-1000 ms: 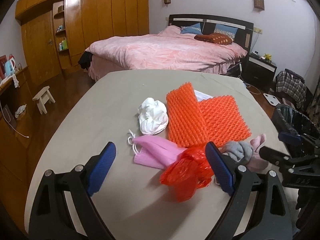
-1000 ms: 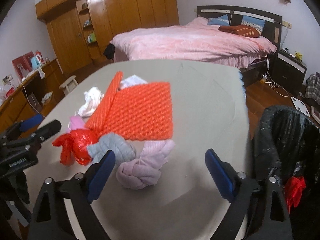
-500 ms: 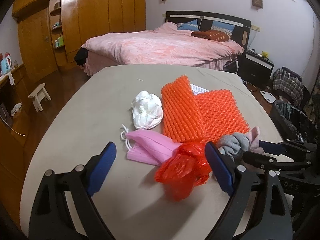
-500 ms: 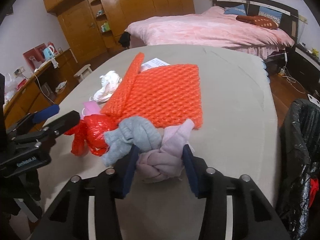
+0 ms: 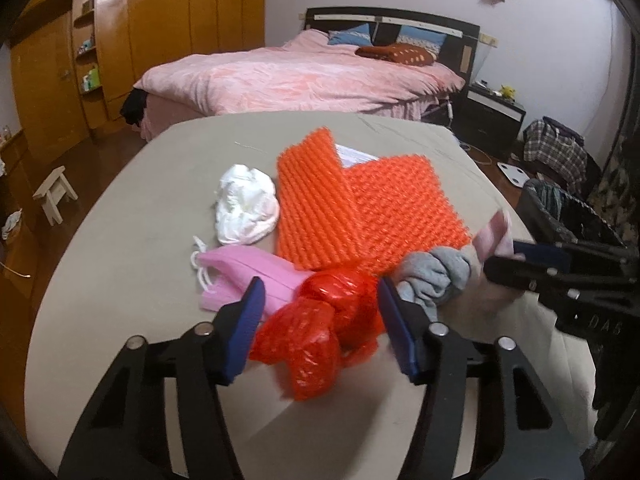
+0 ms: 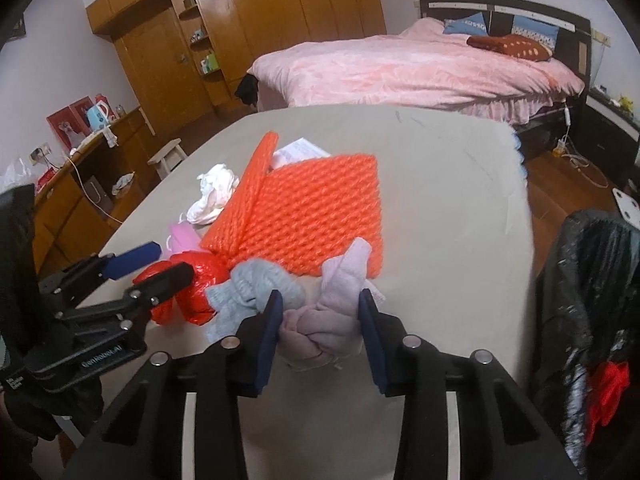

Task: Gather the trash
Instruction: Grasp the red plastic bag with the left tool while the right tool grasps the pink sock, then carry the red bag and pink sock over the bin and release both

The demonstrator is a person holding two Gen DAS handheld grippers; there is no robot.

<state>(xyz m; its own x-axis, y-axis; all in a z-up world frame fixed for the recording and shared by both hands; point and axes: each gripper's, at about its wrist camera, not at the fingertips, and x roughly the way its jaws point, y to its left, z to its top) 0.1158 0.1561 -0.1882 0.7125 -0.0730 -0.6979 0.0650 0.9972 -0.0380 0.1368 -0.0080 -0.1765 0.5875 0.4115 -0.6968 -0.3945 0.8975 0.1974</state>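
Observation:
A crumpled red plastic bag (image 5: pixel 320 328) lies near the table's front edge. My left gripper (image 5: pixel 320 286) is closing on it, and both blue pads touch its sides. Right of it lie a grey knotted cloth (image 5: pixel 432 276) and a pale pink knotted cloth (image 6: pixel 320 332). My right gripper (image 6: pixel 320 298) is closing too, its pads pressed on the pink knot. Behind them lie a folded orange foam net sheet (image 5: pixel 360 216), a pink face mask (image 5: pixel 248 272) and a white crumpled wad (image 5: pixel 246 210). The right wrist view shows the left gripper (image 6: pixel 168 260) at the red bag (image 6: pixel 200 280).
A bin lined with a black trash bag (image 6: pixel 592 280) stands off the beige table's (image 5: pixel 140 220) right edge, with something red inside. A paper sheet (image 6: pixel 300 150) peeks from under the orange sheet. A pink bed (image 5: pixel 300 76) stands beyond the table, and wooden wardrobes line the left wall.
Both grippers went from wide open to closed in around their items. The left moved forward and down over the red bag. The right closed on the pink knot half a second ago and has since tightened.

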